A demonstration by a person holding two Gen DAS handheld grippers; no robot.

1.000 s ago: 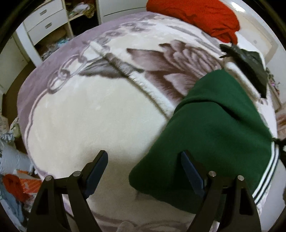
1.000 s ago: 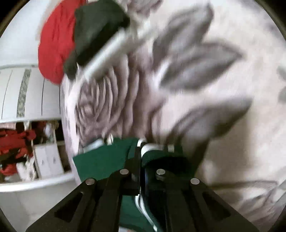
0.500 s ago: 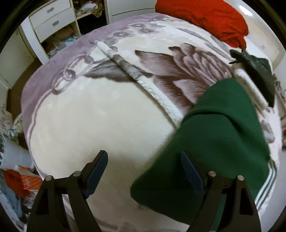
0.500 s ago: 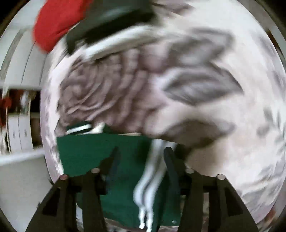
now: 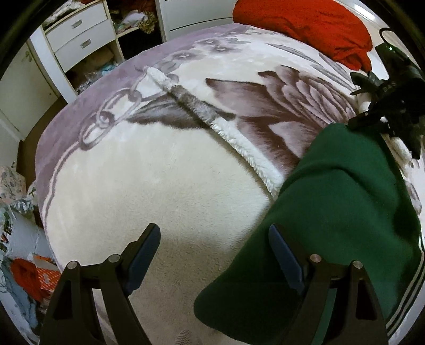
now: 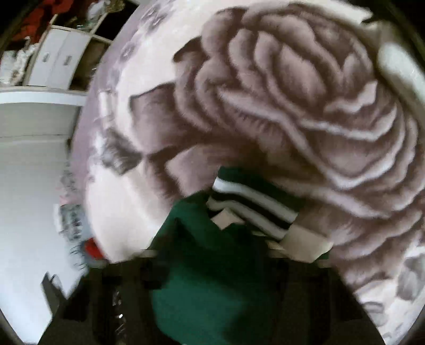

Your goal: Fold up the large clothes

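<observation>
A dark green garment [image 5: 332,212] with white stripes at its hem lies on the cream and mauve rose-print blanket [image 5: 146,185]. My left gripper [image 5: 215,238] hangs open just above the bed. Its right finger is over the garment's near left edge and its left finger over bare blanket. The right wrist view is blurred. My right gripper [image 6: 212,270] has its jaws closing with green cloth [image 6: 212,292] between them. I cannot see whether the pads press on it. The striped cuff [image 6: 252,209] lies just ahead. A dark shape at the garment's far edge looks like that gripper [image 5: 372,119].
A red garment [image 5: 300,24] lies at the far end of the bed. A raised fold in the blanket [image 5: 212,116] runs diagonally across it. White drawers and open shelves [image 5: 77,34] stand beyond the bed's left corner. Clutter lies on the floor at the left [image 5: 24,273].
My right gripper let go of the striped edge, swung across the bed and rolled, and now has green cloth under it. The left view has closed in slightly on the bed.
</observation>
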